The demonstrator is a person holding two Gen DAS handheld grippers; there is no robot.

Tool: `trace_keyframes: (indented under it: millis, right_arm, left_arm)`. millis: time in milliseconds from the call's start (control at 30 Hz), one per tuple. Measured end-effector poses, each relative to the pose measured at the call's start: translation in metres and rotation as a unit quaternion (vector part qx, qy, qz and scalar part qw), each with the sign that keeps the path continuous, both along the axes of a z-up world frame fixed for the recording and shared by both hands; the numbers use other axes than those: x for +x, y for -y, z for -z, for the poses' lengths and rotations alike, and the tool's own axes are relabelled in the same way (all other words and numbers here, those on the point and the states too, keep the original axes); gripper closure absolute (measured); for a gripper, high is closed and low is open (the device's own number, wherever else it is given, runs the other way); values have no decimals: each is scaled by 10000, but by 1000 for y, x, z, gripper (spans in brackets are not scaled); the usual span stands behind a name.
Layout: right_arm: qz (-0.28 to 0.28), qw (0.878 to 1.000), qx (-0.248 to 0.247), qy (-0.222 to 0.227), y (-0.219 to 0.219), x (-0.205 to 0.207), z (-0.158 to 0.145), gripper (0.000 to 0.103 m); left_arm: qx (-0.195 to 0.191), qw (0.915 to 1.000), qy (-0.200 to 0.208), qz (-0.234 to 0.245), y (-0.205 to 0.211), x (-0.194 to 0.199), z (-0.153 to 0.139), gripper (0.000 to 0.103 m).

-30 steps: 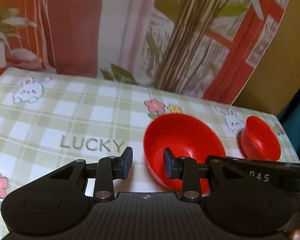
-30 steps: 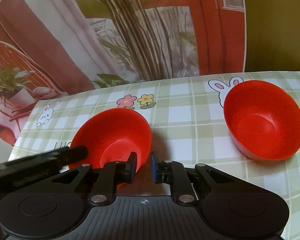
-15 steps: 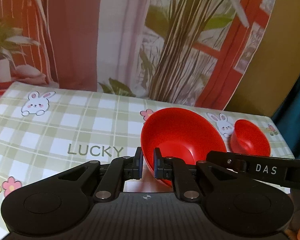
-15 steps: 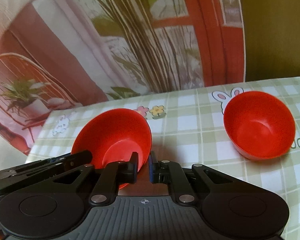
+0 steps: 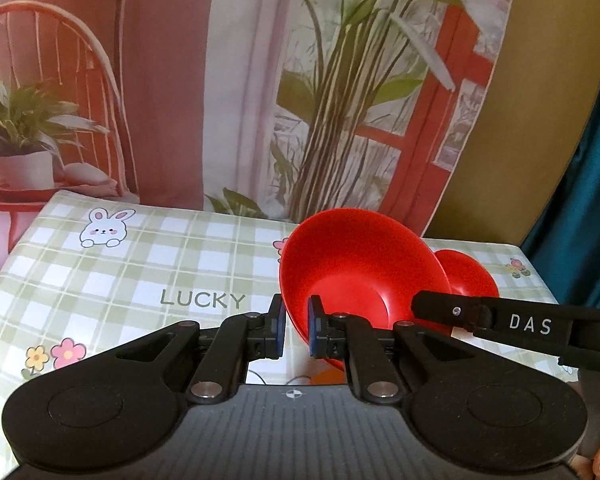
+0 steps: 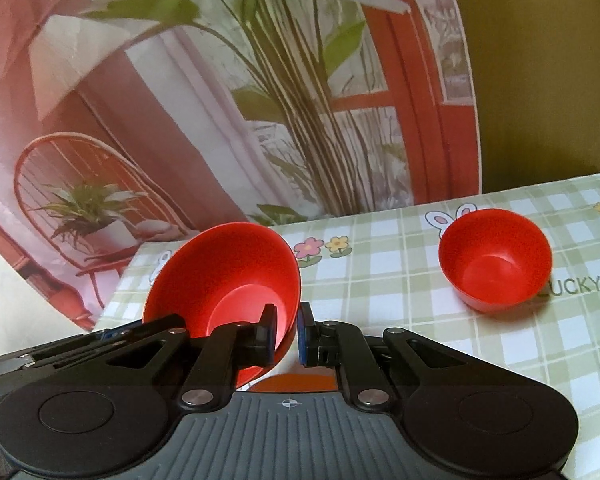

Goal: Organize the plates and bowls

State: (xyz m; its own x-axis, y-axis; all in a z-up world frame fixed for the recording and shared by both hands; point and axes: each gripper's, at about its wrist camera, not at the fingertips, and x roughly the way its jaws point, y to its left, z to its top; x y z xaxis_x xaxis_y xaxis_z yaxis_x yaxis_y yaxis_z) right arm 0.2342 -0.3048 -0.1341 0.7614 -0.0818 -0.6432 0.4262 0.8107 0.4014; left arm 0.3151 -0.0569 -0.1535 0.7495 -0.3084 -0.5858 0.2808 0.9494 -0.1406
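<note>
A large red bowl [image 5: 360,268] hangs lifted and tilted above the checked tablecloth, held by both grippers. My left gripper [image 5: 296,330] is shut on its left rim. My right gripper [image 6: 286,334] is shut on its right rim, where the bowl [image 6: 228,276] fills the left of the right wrist view. A smaller red bowl [image 6: 496,258] stands upright on the cloth to the right. In the left wrist view it [image 5: 464,276] shows partly hidden behind the large bowl. The right gripper's black finger [image 5: 500,318] crosses the left wrist view.
The table has a green and white checked cloth [image 5: 140,272] with bunnies, flowers and the word LUCKY. A printed backdrop [image 5: 260,80] of a plant, chair and window hangs right behind the far edge. The table's left edge [image 6: 116,300] drops off beside the large bowl.
My left gripper closed on the large bowl's rim. Both grippers then lifted the bowl off the cloth and tilted it; the table has dropped lower in both views.
</note>
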Motion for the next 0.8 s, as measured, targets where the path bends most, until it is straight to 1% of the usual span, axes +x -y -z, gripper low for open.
trace_keyframes:
  millis: [367,800]
  right_arm:
    - [18,9997,-153,167,-15,-38,-16,93]
    - [67,9994,-110,306,-24,-89,-13,93]
  left_arm:
    - [35,10000,81,22,3,-40,-4,90]
    - [76,9999,16,93,7,-81,5,89]
